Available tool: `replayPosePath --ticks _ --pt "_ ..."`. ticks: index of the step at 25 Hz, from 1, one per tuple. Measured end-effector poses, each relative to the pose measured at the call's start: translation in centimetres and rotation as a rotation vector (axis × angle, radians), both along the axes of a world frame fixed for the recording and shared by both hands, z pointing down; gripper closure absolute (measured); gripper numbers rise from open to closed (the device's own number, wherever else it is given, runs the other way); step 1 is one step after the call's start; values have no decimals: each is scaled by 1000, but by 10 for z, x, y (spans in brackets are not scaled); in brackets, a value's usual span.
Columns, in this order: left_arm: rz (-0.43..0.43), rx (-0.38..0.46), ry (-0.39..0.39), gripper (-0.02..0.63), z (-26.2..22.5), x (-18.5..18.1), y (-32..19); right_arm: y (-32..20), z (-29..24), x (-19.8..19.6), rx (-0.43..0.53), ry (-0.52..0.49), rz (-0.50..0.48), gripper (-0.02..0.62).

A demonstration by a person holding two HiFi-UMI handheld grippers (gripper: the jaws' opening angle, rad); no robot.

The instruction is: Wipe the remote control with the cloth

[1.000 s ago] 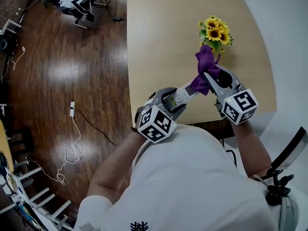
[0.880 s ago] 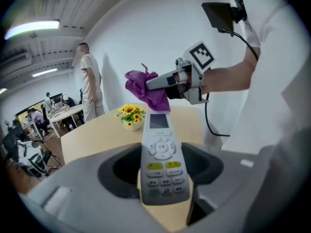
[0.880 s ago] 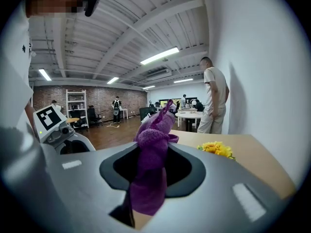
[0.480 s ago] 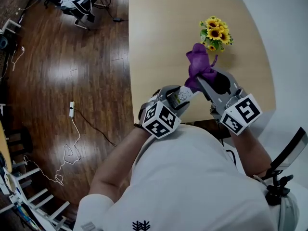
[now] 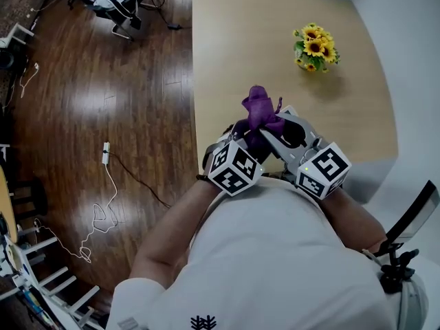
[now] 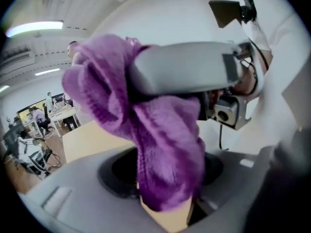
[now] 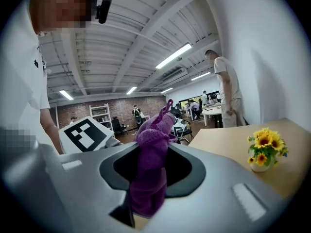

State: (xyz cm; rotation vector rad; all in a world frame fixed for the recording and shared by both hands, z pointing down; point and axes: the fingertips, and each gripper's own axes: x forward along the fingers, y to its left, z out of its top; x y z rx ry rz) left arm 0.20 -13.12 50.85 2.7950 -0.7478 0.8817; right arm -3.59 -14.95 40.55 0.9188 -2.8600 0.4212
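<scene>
In the head view my right gripper [image 5: 273, 124] is shut on a bunched purple cloth [image 5: 260, 106] and holds it right over the jaws of my left gripper [image 5: 251, 140]. The remote control shows in no frame now, hidden under the cloth. The left gripper view is filled by the cloth [image 6: 160, 135], which hangs into my left gripper [image 6: 165, 200], with the right gripper's grey finger [image 6: 184, 72] lying across above it. In the right gripper view the cloth [image 7: 153, 144] stands pinched in my right gripper [image 7: 146, 198], and the left gripper's marker cube [image 7: 87, 132] sits just behind.
Both grippers hover over the near edge of a pale wooden table [image 5: 240, 47]. A small vase of sunflowers [image 5: 315, 47] stands at its far right, also visible as the sunflowers [image 7: 262, 152]. Dark wood floor with cables [image 5: 103, 153] lies left. A person [image 7: 226, 86] stands beyond the table.
My right gripper has drawn the cloth from near the sunflowers leftward and nearer, along the remote. The remote, visible in the left gripper before, is now covered. The left gripper barely moved.
</scene>
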Motion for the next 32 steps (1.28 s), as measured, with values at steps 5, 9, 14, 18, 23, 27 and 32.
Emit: replayPosePath --ticks 5,9,14,18,23,27,32 --pt "4 1 0 333 1 -4 3 -27 4 41 2 28 115 472" --pt "12 3 2 333 1 -7 3 -44 4 74 10 52 198 472" --pt "24 -8 -8 333 8 -9 5 -60 8 109 17 85 286 472" --pt "19 -22 -18 333 19 -11 6 -66 18 135 2 106 347 472" --pt "-1 -39 -44 333 37 -17 1 -57 44 161 -50 135 393 472" --pt "-22 -70 -85 333 63 -22 -12 -44 64 168 -105 147 391 472" --pt "-48 -119 -150 333 111 -32 -33 -28 82 163 -165 154 373 472"
